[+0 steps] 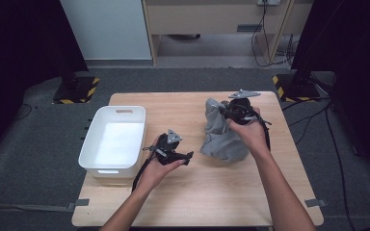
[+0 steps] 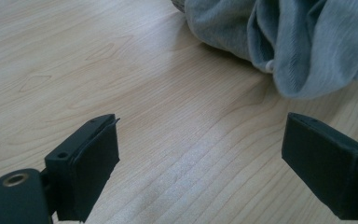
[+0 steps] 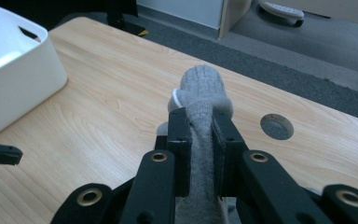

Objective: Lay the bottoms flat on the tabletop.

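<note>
A white plastic bin [image 1: 112, 140] sits at the counter's [image 1: 197, 192] left edge. Just right of it, the left tongs [image 1: 189, 156] hover spread wide with nothing between them, aimed toward the grey knit garment [image 1: 223, 136] heaped near the right edge. The right tongs [image 3: 200, 135] are pressed onto a bunched fold of it, lifting that part. It looks soft, light and limp, so it will likely sag and stretch; a second pinch on the hanging lower hem [image 2: 303, 79] should steady it.

Overhead cam looks down over my table [image 1: 197, 192]; both gripper cams sit low and close, sharing the grey cloth [image 2: 307, 42].
</note>
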Demonstrator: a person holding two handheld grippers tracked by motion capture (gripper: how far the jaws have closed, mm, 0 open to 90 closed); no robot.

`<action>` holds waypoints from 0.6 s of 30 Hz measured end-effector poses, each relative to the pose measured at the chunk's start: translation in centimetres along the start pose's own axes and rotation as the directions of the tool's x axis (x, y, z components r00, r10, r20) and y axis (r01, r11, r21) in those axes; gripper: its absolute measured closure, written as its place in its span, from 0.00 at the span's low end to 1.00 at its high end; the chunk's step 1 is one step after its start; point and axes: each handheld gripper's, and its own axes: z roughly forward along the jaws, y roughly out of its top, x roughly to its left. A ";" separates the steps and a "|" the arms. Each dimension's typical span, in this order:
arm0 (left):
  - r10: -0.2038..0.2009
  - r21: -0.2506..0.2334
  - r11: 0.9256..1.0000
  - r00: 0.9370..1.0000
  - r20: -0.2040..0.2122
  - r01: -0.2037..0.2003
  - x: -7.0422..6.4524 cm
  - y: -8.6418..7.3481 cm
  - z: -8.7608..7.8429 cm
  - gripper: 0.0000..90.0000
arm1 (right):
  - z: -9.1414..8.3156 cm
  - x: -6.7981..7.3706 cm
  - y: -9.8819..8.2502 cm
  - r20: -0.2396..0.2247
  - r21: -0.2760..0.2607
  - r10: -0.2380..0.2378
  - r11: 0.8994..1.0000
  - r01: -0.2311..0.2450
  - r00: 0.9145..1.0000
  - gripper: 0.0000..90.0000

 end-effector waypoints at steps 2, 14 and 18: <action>0.000 0.001 1.000 1.000 -0.001 0.000 0.0 0.0 0.0 0.11 | 0.4 0.2 -0.5 -0.010 0.011 0.001 1.000 -0.001 1.000 0.88; 0.004 0.003 1.000 1.000 -0.003 -0.004 0.0 0.0 0.1 0.12 | 1.0 -0.2 -1.1 -0.034 0.025 0.024 0.999 -0.023 0.999 0.66; 0.004 0.003 1.000 1.000 0.001 -0.004 -0.1 0.0 0.3 0.12 | 2.0 -0.9 -2.0 0.004 0.076 0.011 0.997 -0.011 1.000 0.67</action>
